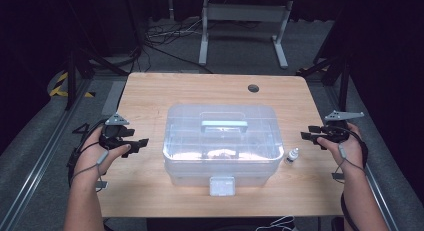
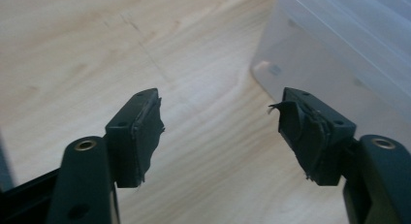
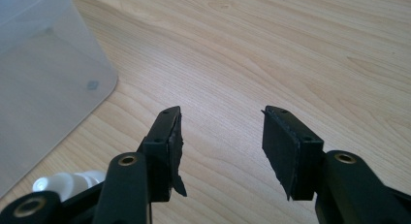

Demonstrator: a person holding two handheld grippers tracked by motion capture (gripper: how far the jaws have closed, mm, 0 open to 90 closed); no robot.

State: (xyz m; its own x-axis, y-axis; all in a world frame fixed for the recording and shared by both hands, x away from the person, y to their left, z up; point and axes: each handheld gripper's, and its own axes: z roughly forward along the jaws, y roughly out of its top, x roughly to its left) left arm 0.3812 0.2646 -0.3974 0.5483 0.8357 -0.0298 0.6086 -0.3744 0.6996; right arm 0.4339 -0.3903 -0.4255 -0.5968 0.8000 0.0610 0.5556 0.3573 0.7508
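With both hand-held grippers released, left (image 1: 141, 142) at 9 o'clock and right (image 1: 306, 132) at 3 o'clock of the central clear box (image 1: 222, 141), I should close in evenly on its 2 ends.

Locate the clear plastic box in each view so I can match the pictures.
High view: clear plastic box, table centre, between both grippers.
Left gripper view: box corner, upper right.
Right gripper view: box corner, upper left, above the small white bottle.
Shared landmark: the wooden table.
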